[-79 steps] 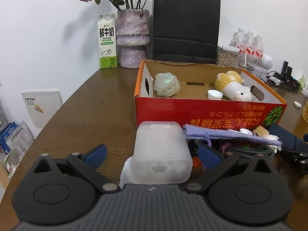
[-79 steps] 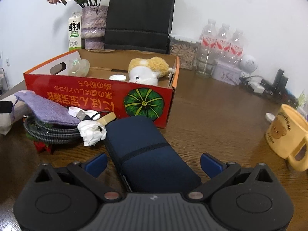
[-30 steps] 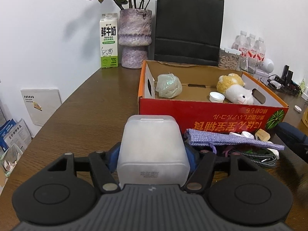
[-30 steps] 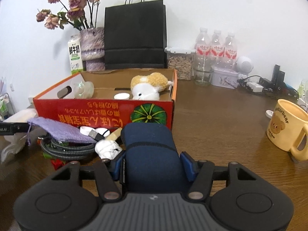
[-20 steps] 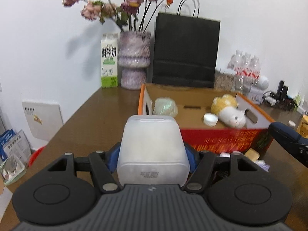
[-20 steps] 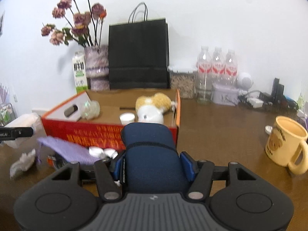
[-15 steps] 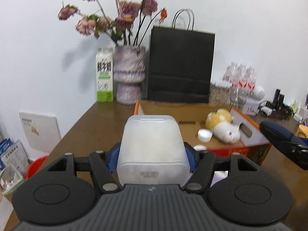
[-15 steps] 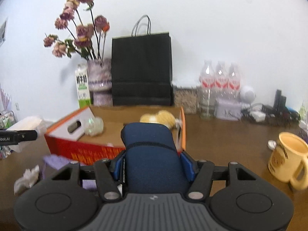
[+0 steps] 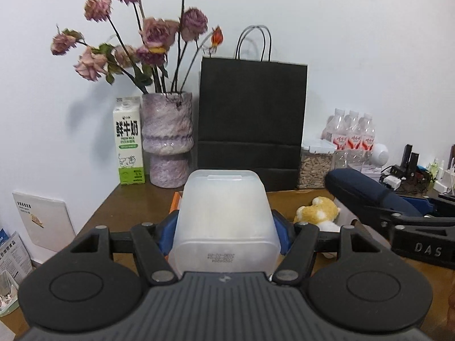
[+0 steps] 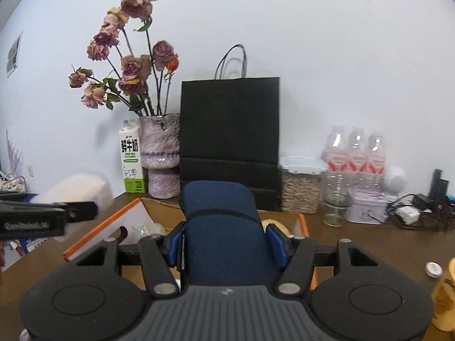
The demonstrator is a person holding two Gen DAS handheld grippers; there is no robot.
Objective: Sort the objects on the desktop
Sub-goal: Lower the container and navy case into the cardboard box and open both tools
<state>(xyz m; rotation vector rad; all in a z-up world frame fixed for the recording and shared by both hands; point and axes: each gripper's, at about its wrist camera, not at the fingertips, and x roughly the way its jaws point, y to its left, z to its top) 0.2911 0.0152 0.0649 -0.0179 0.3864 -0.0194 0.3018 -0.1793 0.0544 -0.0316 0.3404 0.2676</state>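
My left gripper (image 9: 224, 237) is shut on a frosted white plastic box (image 9: 224, 218), held up above the table. My right gripper (image 10: 226, 244) is shut on a dark blue fabric case (image 10: 224, 227), also lifted. In the left wrist view the blue case (image 9: 366, 190) and the right gripper's black body show at the right. In the right wrist view the white box (image 10: 82, 190) and the left gripper's black finger appear at the left. Below and ahead lies the orange-rimmed cardboard box (image 10: 113, 221), with a yellow and white plush toy (image 9: 318, 213) in it.
At the back of the brown table (image 9: 119, 207) stand a milk carton (image 9: 129, 142), a purple vase of dried roses (image 9: 167, 145), a black paper bag (image 9: 253, 119), a jar of seeds (image 10: 301, 184), water bottles (image 10: 357, 150) and a glass (image 10: 337, 204). Cables (image 10: 421, 213) lie right; a yellow mug (image 10: 446, 295) is at the edge.
Both grippers have risen with their loads and tilted up, so the red box front and the clutter in front of it have dropped out of sight. The grips are unchanged.
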